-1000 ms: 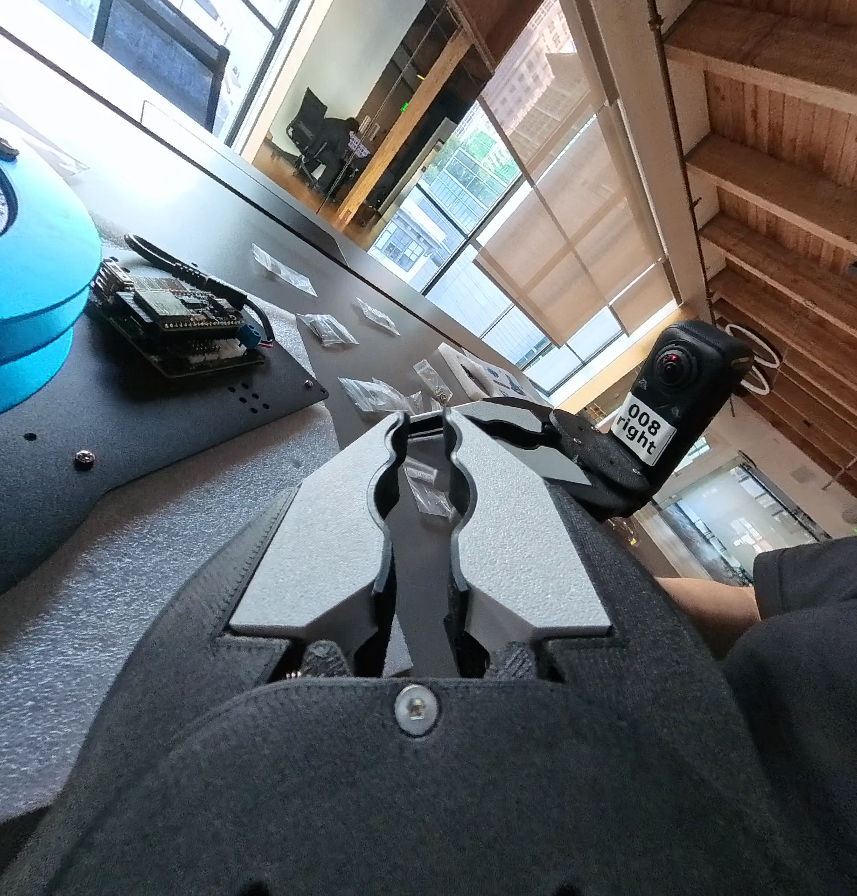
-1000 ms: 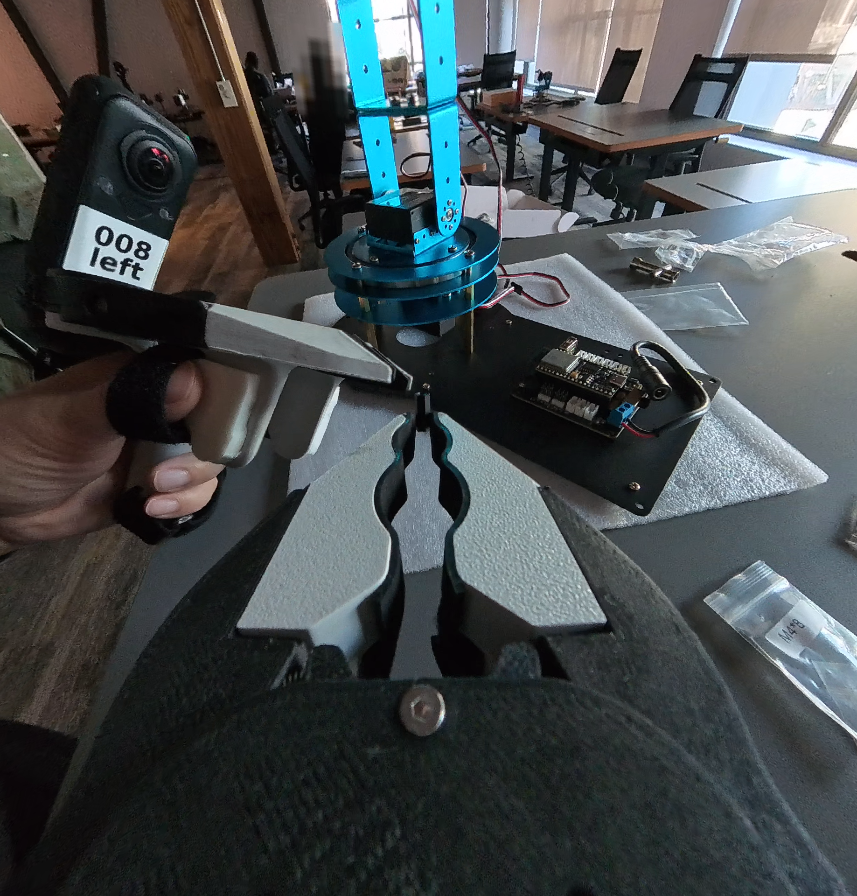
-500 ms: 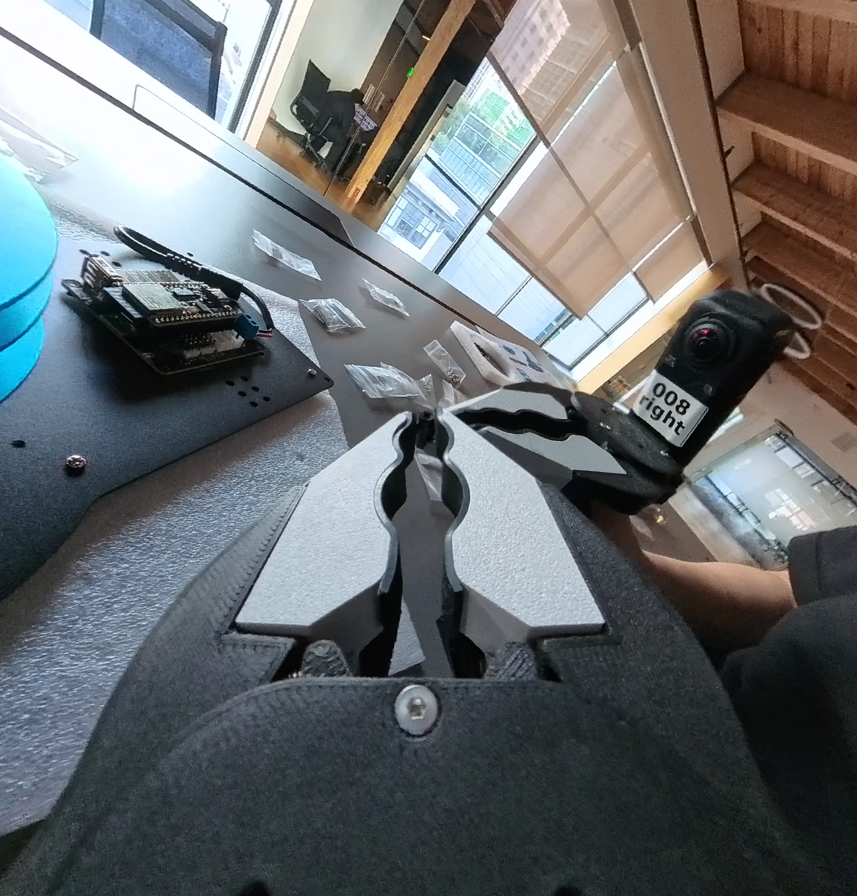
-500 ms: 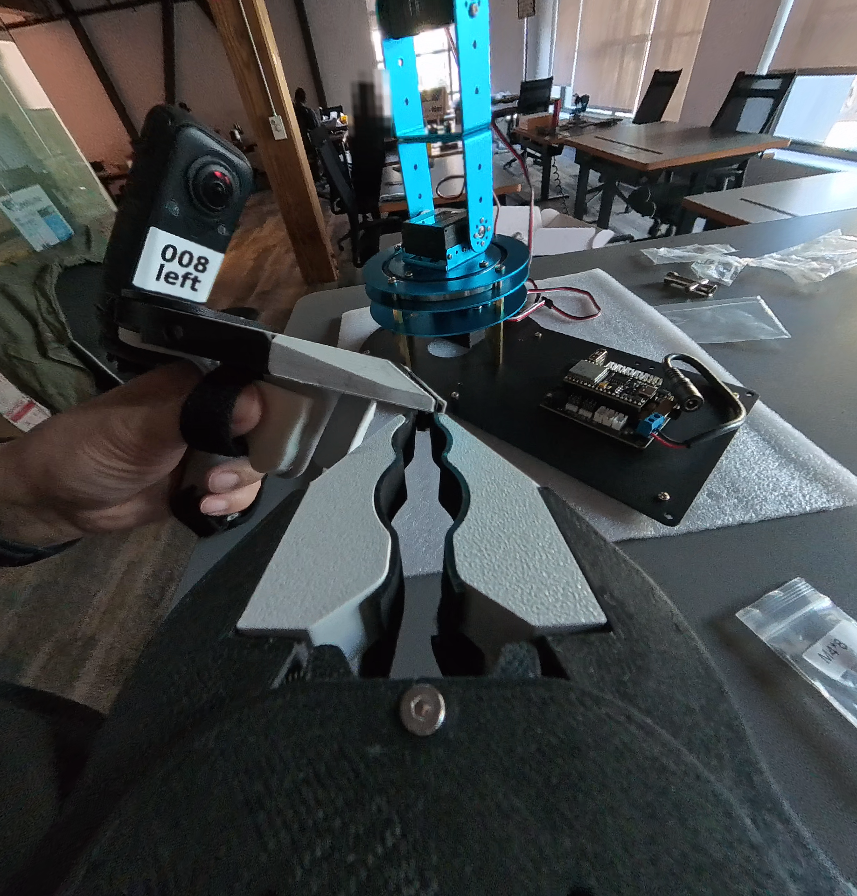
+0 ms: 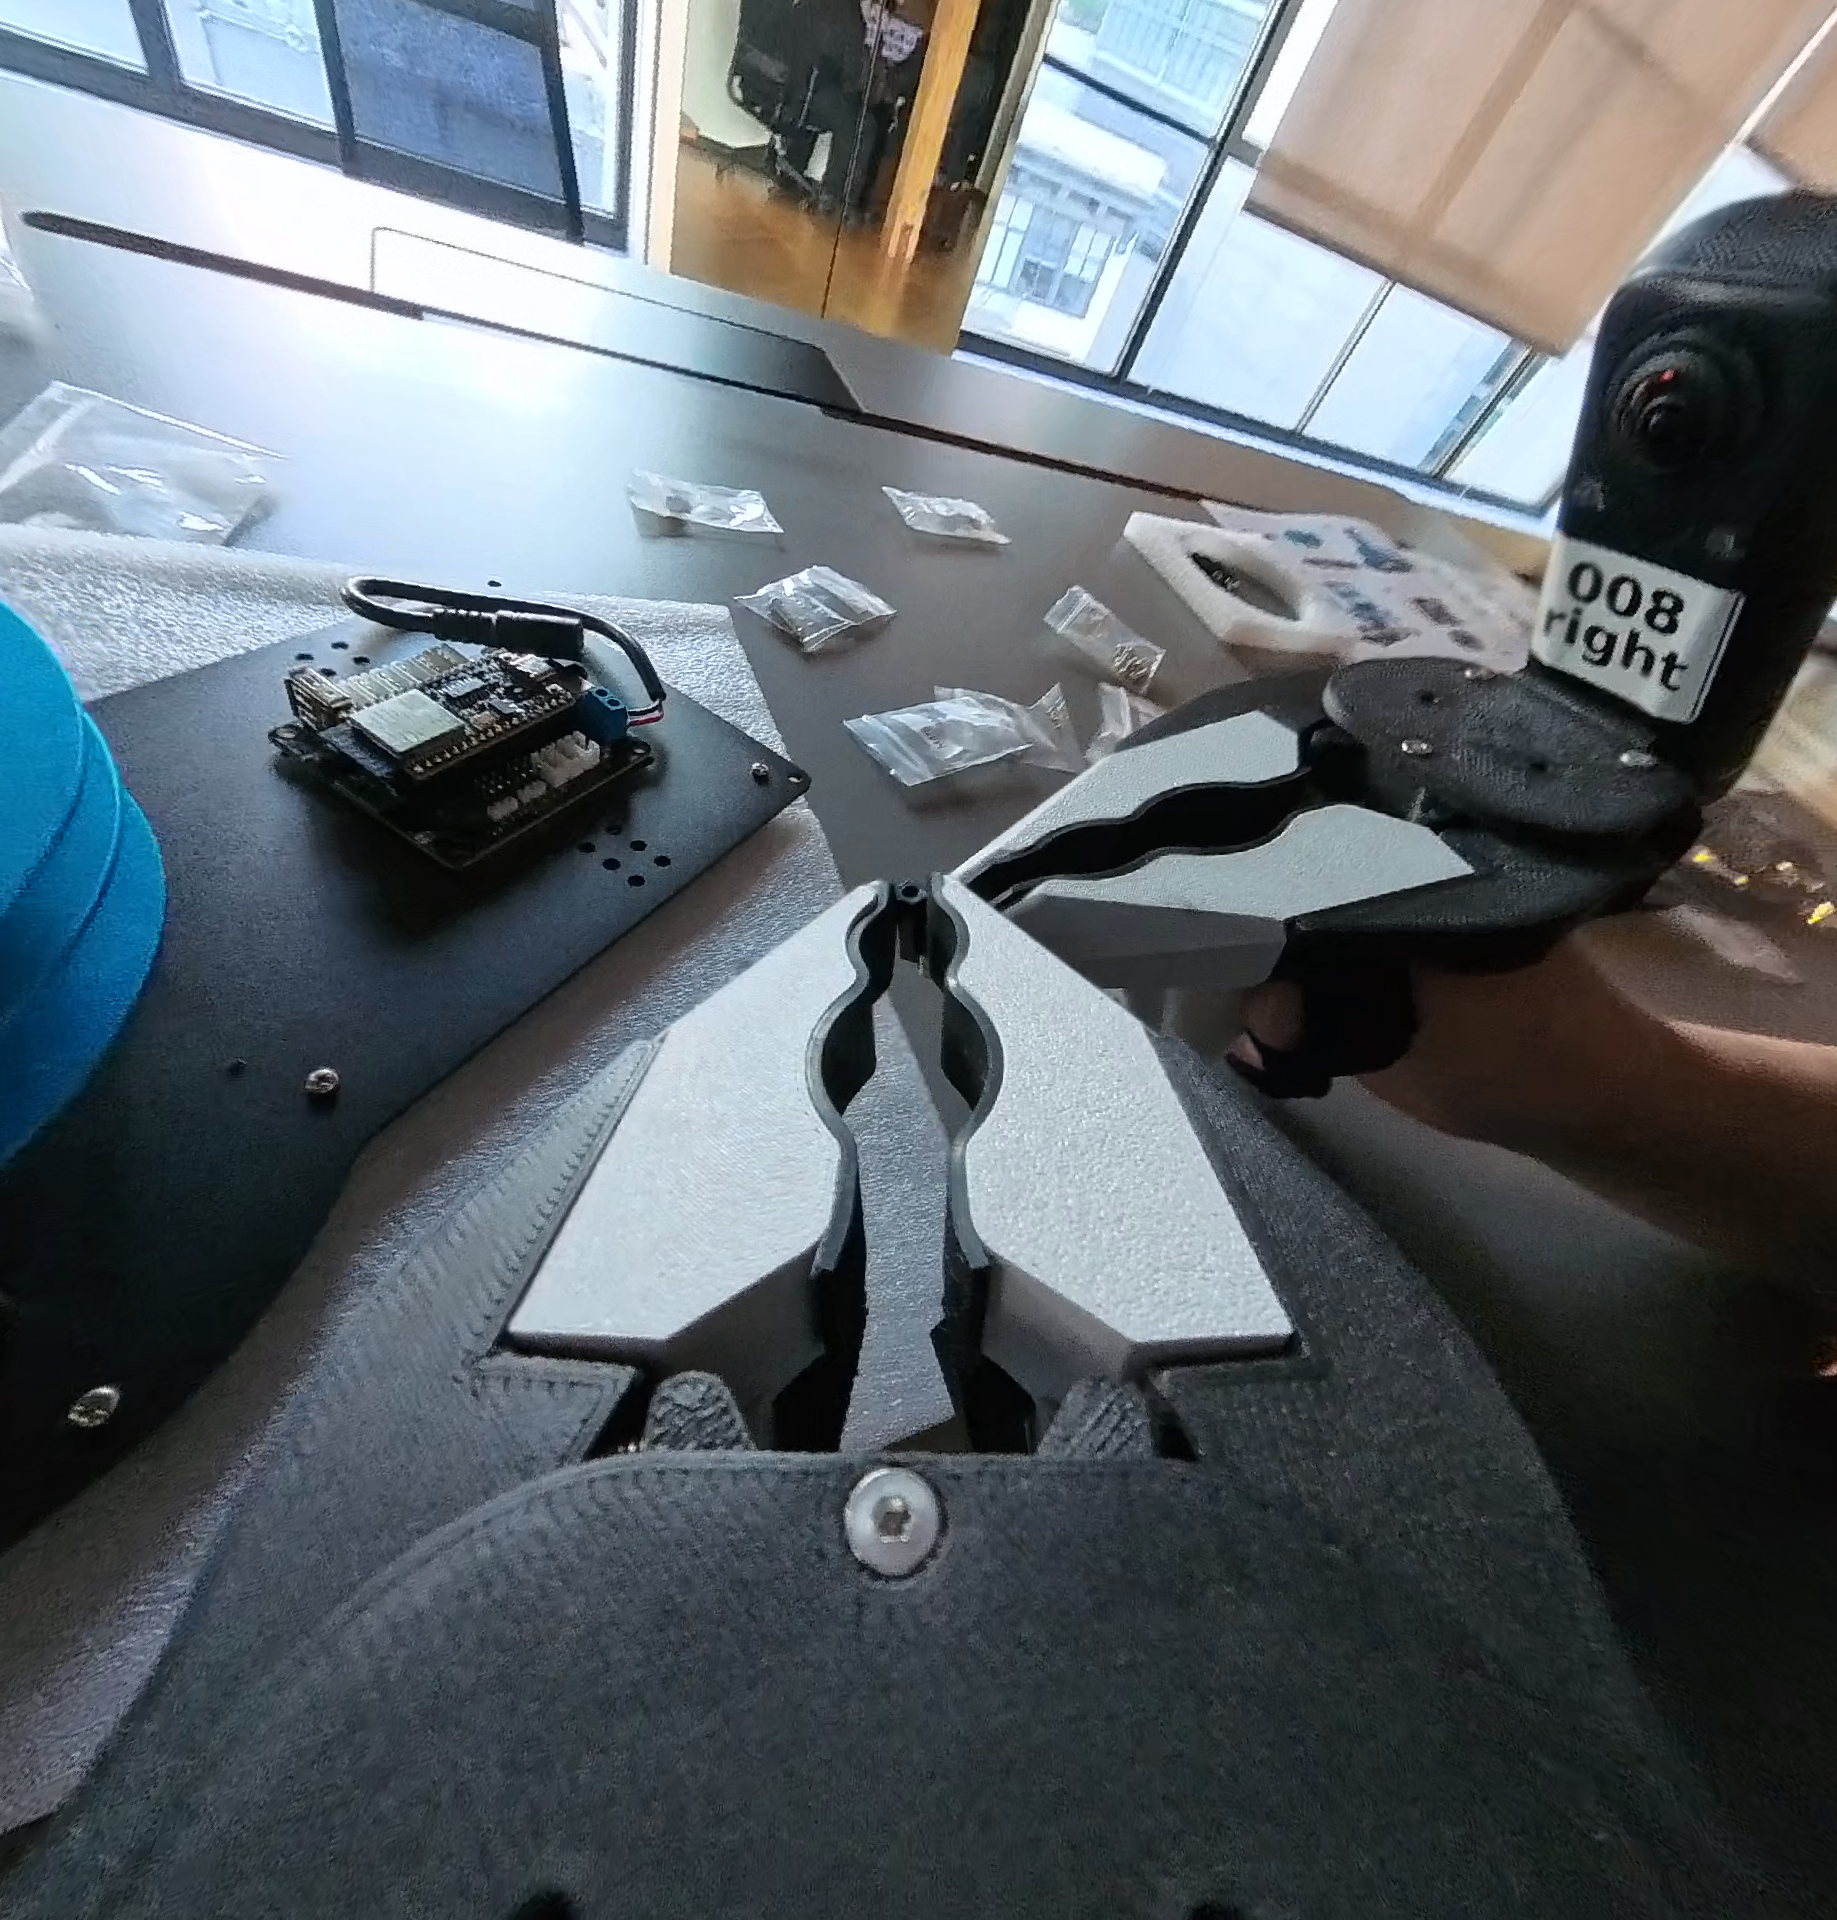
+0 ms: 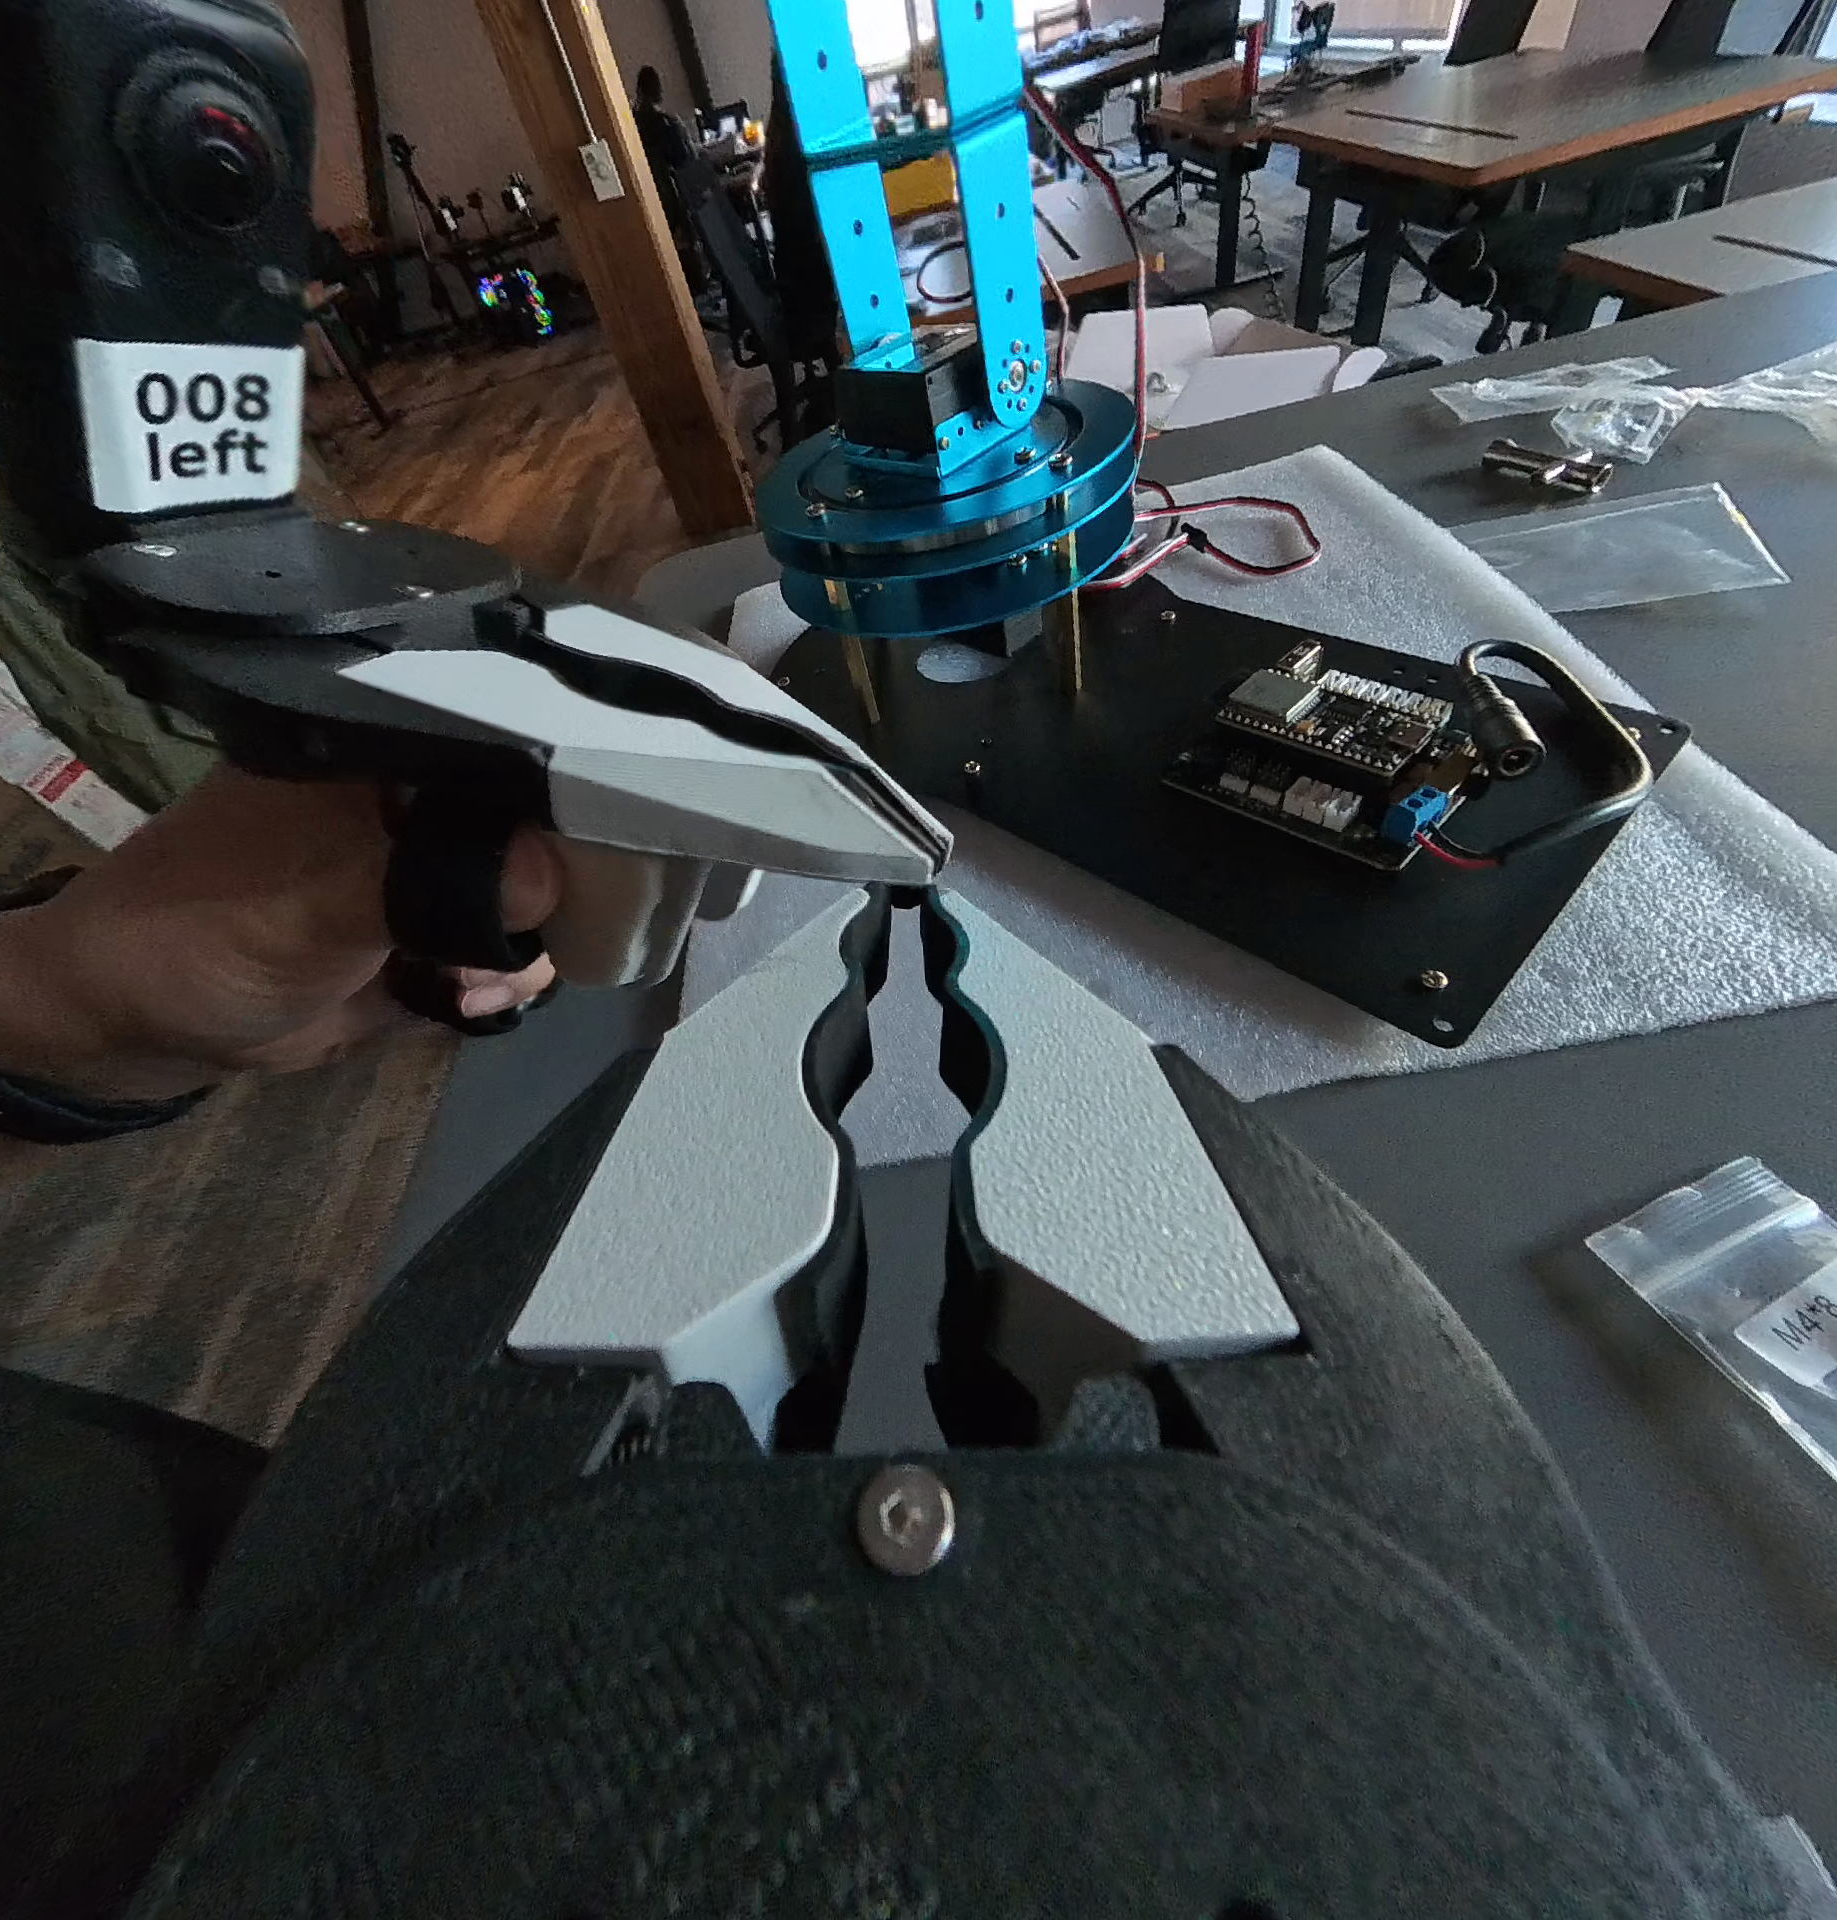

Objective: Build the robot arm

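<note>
My left gripper (image 5: 908, 902) is shut on a small black tube-like part (image 5: 906, 920), which stands upright between its tips. My right gripper (image 6: 901, 906) meets it tip to tip from the right and is closed on the same part (image 6: 898, 902), of which only a dark sliver shows there. In the left wrist view the right gripper (image 5: 971, 883) comes in from the right, held by a hand. In the right wrist view the left gripper (image 6: 929, 868) lies across just above my fingertips. Both hover over white foam sheet (image 6: 1724, 935), beside a black base plate (image 6: 1309, 914).
The plate carries a blue round turntable (image 6: 950, 520) with blue upright struts (image 6: 987, 208) and a circuit board (image 6: 1329, 748) with a black cable. Several small clear bags (image 5: 935, 732) lie on the dark table (image 5: 478, 436). A white foam tray (image 5: 1309, 582) sits far right. Only a small space, under 4 cm, lies between the two pairs of fingers.
My left gripper levelled out, moved to the right gripper's tips and closed from slightly open onto the small black part. The right gripper kept its grip.
</note>
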